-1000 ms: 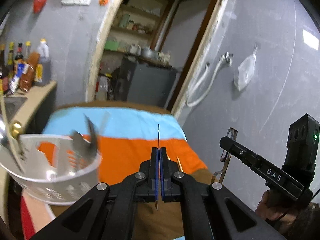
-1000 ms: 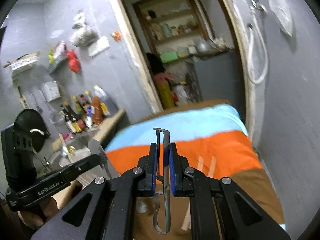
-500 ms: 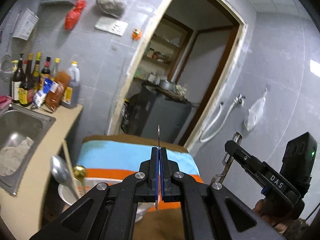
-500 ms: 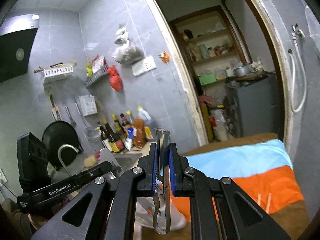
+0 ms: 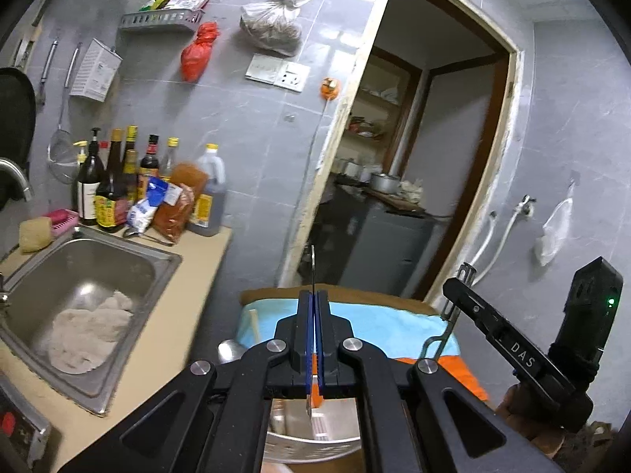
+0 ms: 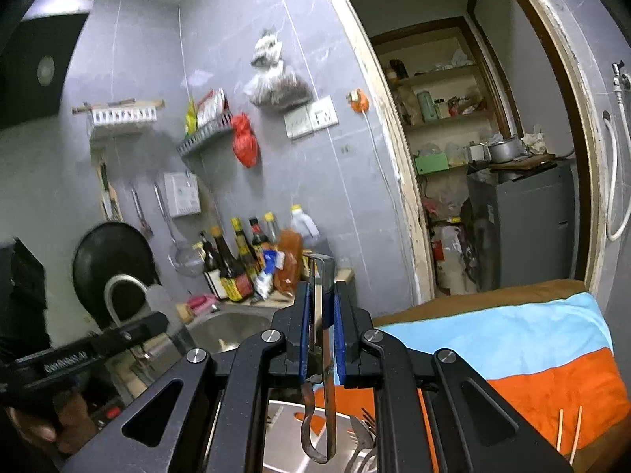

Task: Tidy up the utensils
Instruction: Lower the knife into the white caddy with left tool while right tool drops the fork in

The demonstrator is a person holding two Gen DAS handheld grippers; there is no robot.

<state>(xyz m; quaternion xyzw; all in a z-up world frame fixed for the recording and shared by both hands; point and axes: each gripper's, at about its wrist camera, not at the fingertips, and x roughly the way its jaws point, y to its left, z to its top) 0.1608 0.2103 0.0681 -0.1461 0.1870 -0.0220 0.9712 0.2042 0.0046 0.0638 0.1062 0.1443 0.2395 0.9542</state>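
left gripper (image 5: pixel 313 339) pinching a thin flat blade (image 5: pixel 313 272) | right gripper (image 6: pixel 320 339) clamped on a peeler (image 6: pixel 321 354) | both over my near basket (image 6: pixel 288 418) - forks (image 6: pixel 364 433) in already, chopsticks (image 6: pixel 568 429) left out far right

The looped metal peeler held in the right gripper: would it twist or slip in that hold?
Probably stiff: the peeler keeps its looped shape between the right gripper's fingers. Its smooth, shiny metal could slip. Held mid-length, its lower loop hangs free, so it might pivot.

Thin flat blade (image 5: pixel 313 276) upright; looped metal peeler (image 6: pixel 321 354) upright, over white basket (image 5: pixel 311 447).
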